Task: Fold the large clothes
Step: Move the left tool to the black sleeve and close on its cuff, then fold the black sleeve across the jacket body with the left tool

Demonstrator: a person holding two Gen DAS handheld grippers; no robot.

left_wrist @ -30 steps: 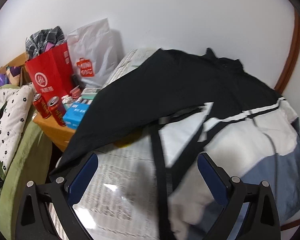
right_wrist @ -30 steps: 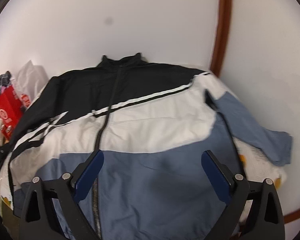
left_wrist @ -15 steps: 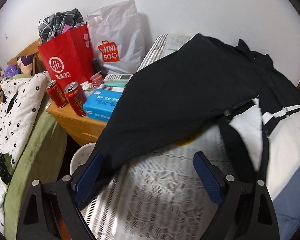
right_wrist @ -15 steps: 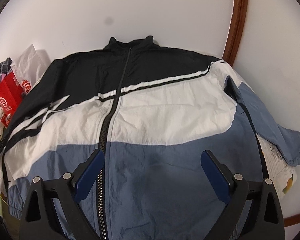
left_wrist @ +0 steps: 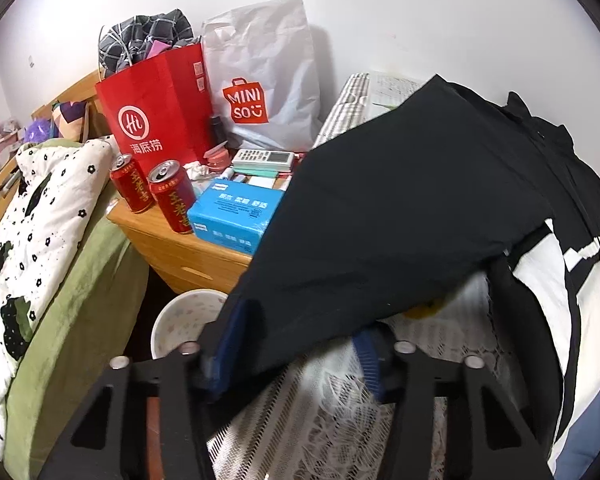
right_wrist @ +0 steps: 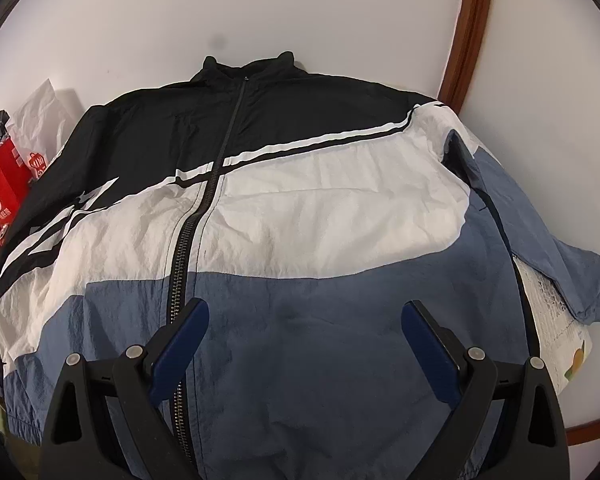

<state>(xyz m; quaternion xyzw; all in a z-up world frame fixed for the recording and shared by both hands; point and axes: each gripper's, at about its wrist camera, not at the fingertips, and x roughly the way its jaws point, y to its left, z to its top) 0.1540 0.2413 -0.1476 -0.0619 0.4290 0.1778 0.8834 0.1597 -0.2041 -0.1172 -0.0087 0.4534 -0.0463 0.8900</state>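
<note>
Clearly, the jacket is spread front-up and zipped across the bed, collar toward the wall, its black sleeve stretched out over the bed edge toward the bedside table. It is judged to be thin, light, soft shell fabric that will slide and crease readily, with no stiffness to hold a fold; it is best taken at a cuff or hem where the cloth is doubled.

Around the end of that sleeve the left hand-held gripper has just been closing: the sleeve lies between its blue pads, though whether they already press on it cannot be told. The right hand-held gripper is held wide open above the blue lower front, gripping nothing.

Compared with a second ago, the left view has been brought lower and nearer the sleeve end, its jaws much narrower; the right view has been lowered toward the jacket.
</note>
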